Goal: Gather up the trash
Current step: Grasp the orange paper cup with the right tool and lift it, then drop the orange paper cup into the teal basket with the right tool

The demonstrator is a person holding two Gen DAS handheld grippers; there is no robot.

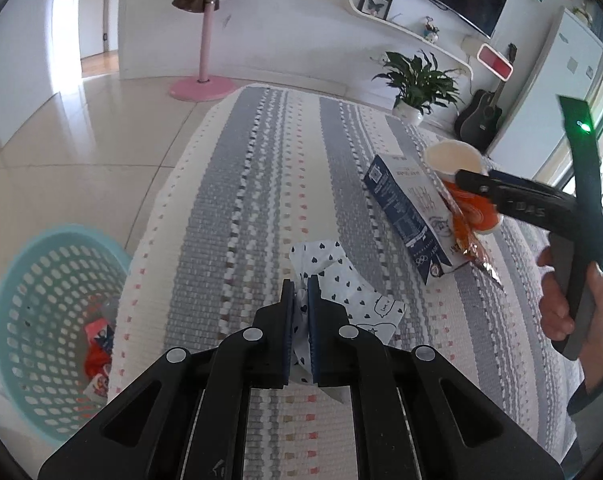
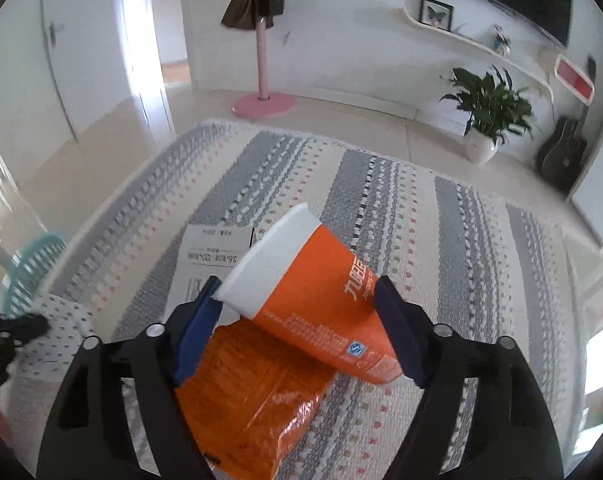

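My left gripper (image 1: 300, 284) is shut on a white paper wrapper with dark hearts (image 1: 341, 288) lying on the striped table cloth (image 1: 241, 200). My right gripper (image 2: 297, 292) is shut on an orange and white paper cup (image 2: 313, 300), held tilted above an orange snack bag (image 2: 257, 396) and a blue and white carton (image 1: 405, 216). The right gripper (image 1: 473, 184) with the cup (image 1: 453, 156) also shows in the left wrist view at the right. The wrapper (image 2: 57, 328) shows at the left of the right wrist view.
A teal plastic basket (image 1: 49, 320) stands on the floor left of the table, with red and white trash inside. It also shows in the right wrist view (image 2: 33, 264). A pink coat stand (image 1: 203, 84), a potted plant (image 1: 417, 84) and a guitar (image 1: 477, 116) stand beyond the table.
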